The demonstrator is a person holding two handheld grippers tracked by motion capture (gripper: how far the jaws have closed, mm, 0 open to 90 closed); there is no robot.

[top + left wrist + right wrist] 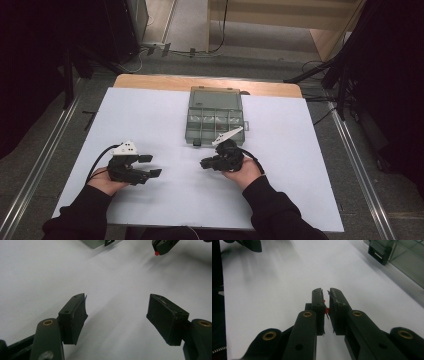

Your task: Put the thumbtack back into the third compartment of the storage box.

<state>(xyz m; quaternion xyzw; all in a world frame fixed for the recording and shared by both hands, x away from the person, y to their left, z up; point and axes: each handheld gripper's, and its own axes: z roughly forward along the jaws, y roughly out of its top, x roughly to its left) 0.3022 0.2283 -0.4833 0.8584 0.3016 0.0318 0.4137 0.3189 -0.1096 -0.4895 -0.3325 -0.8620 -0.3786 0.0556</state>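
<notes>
While your left gripper point(150, 166) rests released on the white desk point(165, 205), your right gripper point(205, 163) is grasping a small red piece point(326, 311) (grey floor around).

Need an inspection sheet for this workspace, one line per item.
Surface: white sheet over a wooden table, bare around the hands.
Job's things: clear compartment box, lid open, at the far middle; small red piece pinched in the right gripper.
Clutter: nothing seen.
Grippers: left gripper open and holding nothing, above the sheet; right gripper shut on the red piece, just in front of the box.
Cables: one trails from each gripper toward the person; more lie on the floor beyond the table.
Surroundings: dark curtains at both sides, metal floor rails, wooden furniture behind.
</notes>
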